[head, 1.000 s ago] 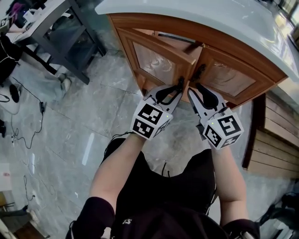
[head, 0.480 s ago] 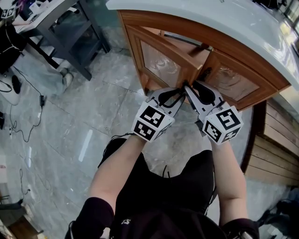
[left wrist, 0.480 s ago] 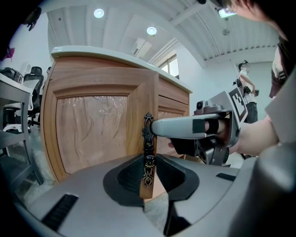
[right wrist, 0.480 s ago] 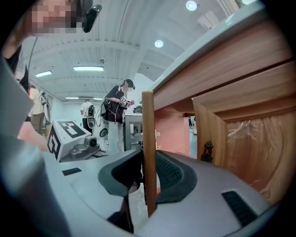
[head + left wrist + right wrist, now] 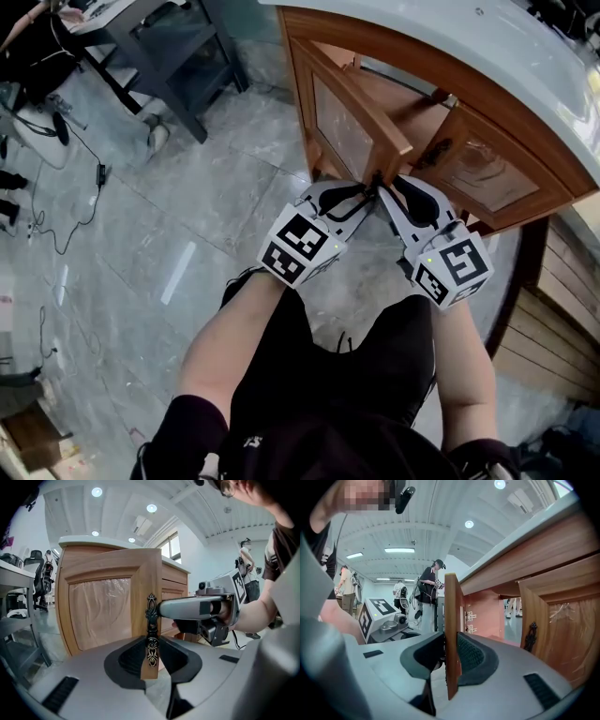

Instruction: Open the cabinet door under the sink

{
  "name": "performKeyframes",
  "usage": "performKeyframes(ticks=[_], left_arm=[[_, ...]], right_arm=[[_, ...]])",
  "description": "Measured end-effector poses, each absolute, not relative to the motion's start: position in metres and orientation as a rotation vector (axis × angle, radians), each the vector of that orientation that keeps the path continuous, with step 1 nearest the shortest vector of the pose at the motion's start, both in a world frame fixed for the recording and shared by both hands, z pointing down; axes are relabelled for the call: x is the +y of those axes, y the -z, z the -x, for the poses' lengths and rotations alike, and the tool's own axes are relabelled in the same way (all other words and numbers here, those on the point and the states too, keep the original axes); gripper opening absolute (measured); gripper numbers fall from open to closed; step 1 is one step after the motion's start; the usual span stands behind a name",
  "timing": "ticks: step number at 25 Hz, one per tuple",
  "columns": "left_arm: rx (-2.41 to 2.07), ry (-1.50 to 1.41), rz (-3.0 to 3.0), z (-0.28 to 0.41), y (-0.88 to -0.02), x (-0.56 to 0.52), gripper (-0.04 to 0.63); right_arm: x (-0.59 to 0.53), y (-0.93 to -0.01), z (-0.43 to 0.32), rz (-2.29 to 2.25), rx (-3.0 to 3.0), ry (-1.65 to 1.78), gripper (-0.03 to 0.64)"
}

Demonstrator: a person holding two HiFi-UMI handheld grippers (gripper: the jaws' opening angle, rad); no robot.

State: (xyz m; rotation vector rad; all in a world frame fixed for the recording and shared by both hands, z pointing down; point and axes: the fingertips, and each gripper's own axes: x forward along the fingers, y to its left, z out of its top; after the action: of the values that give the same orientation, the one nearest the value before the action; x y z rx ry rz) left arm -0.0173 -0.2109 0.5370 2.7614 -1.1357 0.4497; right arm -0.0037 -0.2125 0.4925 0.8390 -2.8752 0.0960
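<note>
The left claw [image 5: 367, 192] is set at the free edge of the cabinet door [image 5: 349, 117]. Its jaws are parting, and the dark ornate handle [image 5: 151, 620] is seen between them, not squeezed. The right claw [image 5: 388, 187] is closing round the same edge from the other side, with a gap seen at one pad. The door is stood upright, long axis vertical, and swung out towards the person. A second door [image 5: 480, 173] is seen just beside it, under the white table [image 5: 487, 42]. Cables [image 5: 56, 220] are strewn on the floor [image 5: 187, 216].
</note>
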Motion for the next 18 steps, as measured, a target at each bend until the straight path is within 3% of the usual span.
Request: performKeyframes(ticks=[18], left_arm=[[-1.216, -0.473, -2.73, 0.065, -0.538, -0.178, 0.094]], right_arm=[[-0.174, -0.492, 0.044, -0.703, -2.939, -0.193, 0.092]])
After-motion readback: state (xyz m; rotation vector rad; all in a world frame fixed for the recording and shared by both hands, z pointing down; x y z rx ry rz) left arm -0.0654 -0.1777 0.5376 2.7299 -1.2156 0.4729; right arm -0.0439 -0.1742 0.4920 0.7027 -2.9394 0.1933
